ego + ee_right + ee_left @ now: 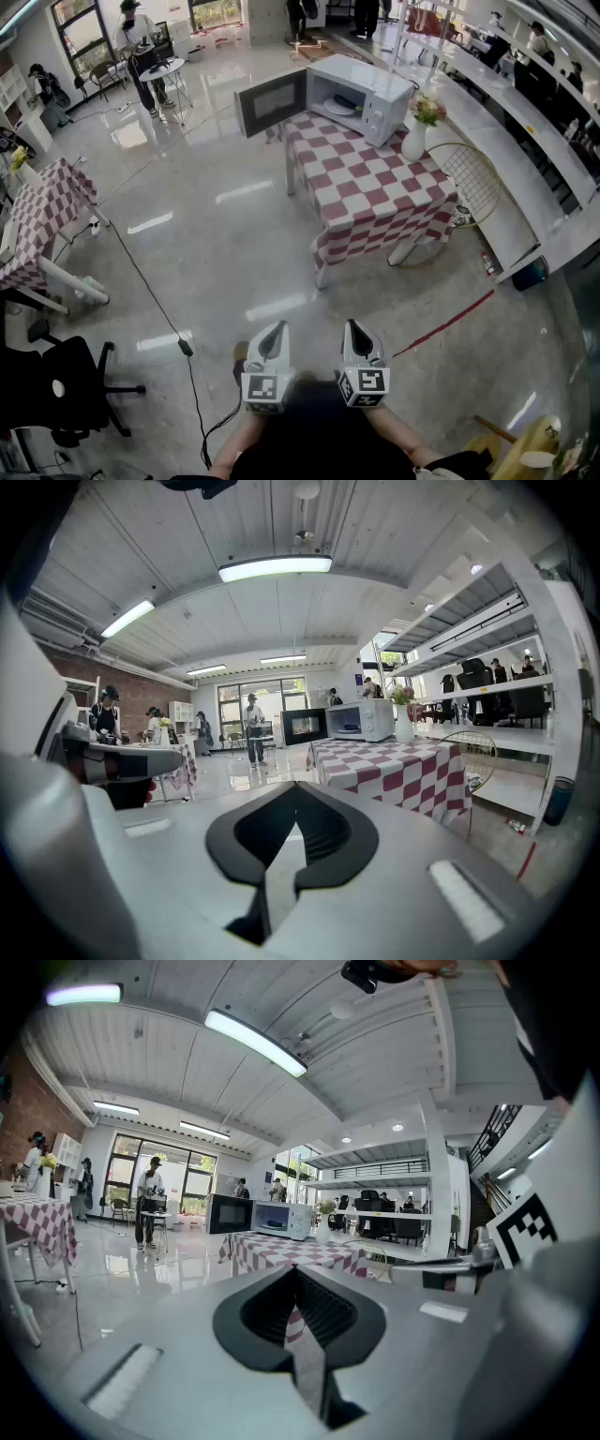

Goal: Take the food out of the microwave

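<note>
Microwave [367, 89]: upper centre of the frame, door open, on a checked table [375, 192].
White plate [339, 107]: inside the microwave.
Left gripper [275, 330]: bottom centre, jaws together, empty.
Right gripper [355, 328]: just beside it, jaws together, empty.

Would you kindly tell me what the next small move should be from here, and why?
Probably step forward toward the checkered table. The microwave on it already has its door open, with a white dish visible inside. Both the left hand-held gripper and the right hand-held gripper are shut, empty and well short of it.
</note>
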`<state>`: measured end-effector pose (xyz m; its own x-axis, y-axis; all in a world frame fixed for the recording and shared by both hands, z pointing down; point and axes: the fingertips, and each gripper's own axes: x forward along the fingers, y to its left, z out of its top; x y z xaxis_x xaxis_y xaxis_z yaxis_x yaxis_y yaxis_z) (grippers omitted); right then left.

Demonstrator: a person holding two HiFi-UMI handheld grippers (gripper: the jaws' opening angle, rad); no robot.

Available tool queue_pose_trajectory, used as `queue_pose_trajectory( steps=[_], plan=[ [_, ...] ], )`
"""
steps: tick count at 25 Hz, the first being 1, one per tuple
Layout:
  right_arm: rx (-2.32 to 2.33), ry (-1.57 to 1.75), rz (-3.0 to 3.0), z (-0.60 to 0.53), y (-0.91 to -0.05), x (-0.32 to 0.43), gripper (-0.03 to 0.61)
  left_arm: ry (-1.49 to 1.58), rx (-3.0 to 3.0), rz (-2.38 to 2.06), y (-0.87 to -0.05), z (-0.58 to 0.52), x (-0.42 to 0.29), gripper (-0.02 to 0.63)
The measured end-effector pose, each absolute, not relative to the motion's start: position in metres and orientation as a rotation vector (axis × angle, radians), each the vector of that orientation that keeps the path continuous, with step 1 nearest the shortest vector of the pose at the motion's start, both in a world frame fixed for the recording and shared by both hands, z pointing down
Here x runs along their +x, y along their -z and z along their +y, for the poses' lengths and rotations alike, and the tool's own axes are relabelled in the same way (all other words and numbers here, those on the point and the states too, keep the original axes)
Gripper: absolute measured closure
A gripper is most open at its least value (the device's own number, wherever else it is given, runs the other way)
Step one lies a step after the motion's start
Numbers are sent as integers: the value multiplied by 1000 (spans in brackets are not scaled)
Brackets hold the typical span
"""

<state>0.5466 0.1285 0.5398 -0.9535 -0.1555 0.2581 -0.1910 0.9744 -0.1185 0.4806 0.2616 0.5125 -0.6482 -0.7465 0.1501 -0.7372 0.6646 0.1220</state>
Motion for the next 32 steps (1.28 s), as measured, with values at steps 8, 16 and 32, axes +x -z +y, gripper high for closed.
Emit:
queue_pose_trajectory(
  steps=[8,16,32],
  plan=[
    [276,-218,-2869,130,-543,549,577,75,1178,-2698,-517,269,482,606],
    [240,-201,-2895,135,-538,546,578,79,1110,-2754,-509,281,478,606],
    [203,-241,-2869,135,-544,536,577,102,1019,-2743,-514,284,469,606]
  ],
)
